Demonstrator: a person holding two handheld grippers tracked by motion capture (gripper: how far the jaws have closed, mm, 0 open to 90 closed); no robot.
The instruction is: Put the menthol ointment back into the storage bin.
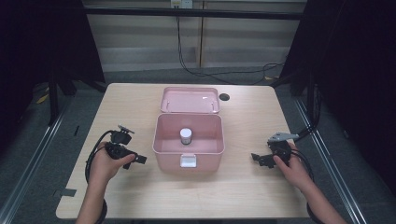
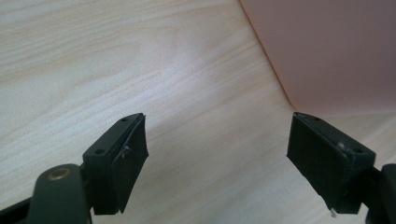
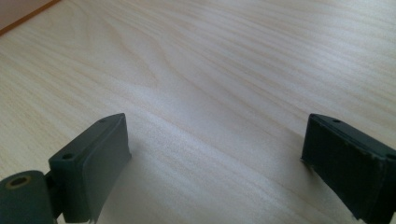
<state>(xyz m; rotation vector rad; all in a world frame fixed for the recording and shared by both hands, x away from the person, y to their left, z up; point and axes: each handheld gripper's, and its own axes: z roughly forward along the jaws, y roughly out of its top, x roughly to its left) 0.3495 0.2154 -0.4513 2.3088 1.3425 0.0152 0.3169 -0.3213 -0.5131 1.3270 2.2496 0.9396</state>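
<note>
A pink plastic box (image 1: 187,161) stands open in the middle of the wooden table, its lid (image 1: 190,100) leaning back behind it. A small white jar with a grey cap (image 1: 186,136) stands upright inside. My left gripper (image 1: 138,159) rests low by the box's left wall, held in a hand, its jaws open with only bare wood between them. The box's pink wall (image 2: 336,51) fills the upper right of the left gripper view. My right gripper (image 1: 255,157) lies on the table to the right of the box, open over bare wood (image 3: 215,116).
A white latch (image 1: 188,161) sits on the box's front wall. A dark round hole (image 1: 224,97) marks the table behind the lid. Black cables (image 1: 93,156) trail from both grippers. The table (image 1: 243,196) edges drop to a grey floor on all sides.
</note>
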